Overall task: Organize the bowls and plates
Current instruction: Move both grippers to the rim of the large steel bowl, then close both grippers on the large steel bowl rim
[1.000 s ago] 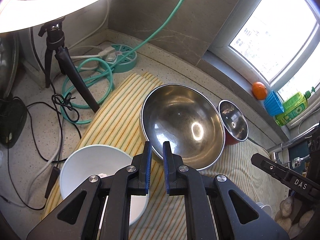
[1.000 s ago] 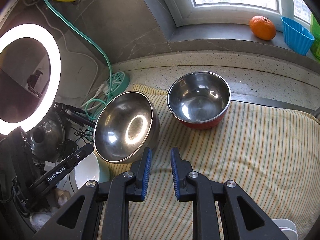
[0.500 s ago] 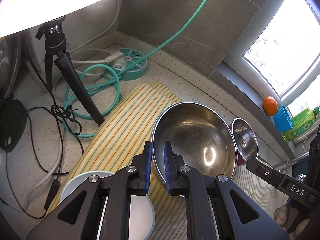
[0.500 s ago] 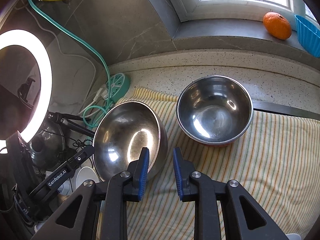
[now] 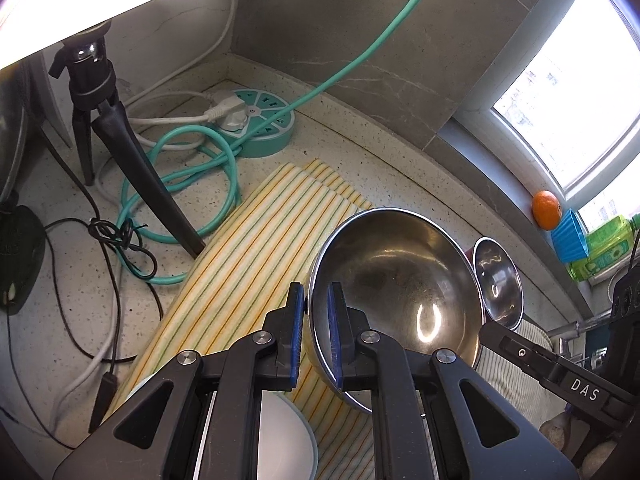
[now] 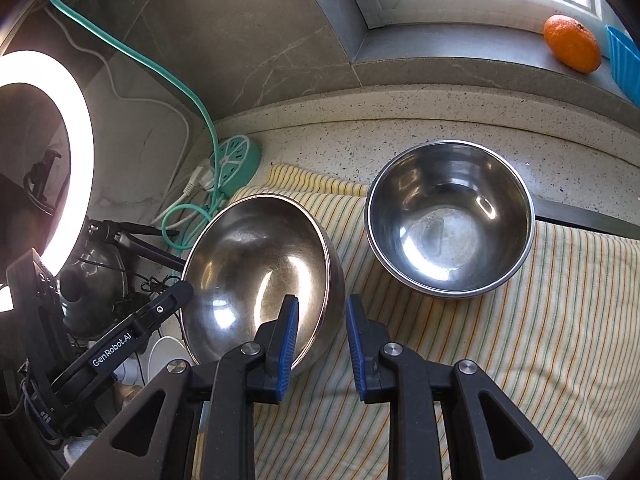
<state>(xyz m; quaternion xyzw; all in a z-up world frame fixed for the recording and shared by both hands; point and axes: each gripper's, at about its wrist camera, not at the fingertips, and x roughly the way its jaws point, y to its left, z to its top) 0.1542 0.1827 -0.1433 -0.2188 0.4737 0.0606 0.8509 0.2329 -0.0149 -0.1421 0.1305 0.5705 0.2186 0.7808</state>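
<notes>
Left gripper [image 5: 316, 336]: we see its blue-padded fingers [image 5: 295, 332] drawn close together, one on each side of a thin metal rim, clamping it. Its black arm also shows in the right wrist view, reaching in from the lower left [image 6: 160, 312].

Right gripper [image 6: 320, 344]: jaws parted, a clear gap between the blue pads [image 6: 354, 344], nothing gripped. We see its black body at the right edge of the left wrist view.

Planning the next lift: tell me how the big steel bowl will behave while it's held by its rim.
The big steel bowl looks polished, so its thin rim may slip between the left gripper pads. Held at one edge and already tilted, it will likely swing or pivot. Being rigid thin metal, it probably won't flex, and seems light for its size.
</notes>
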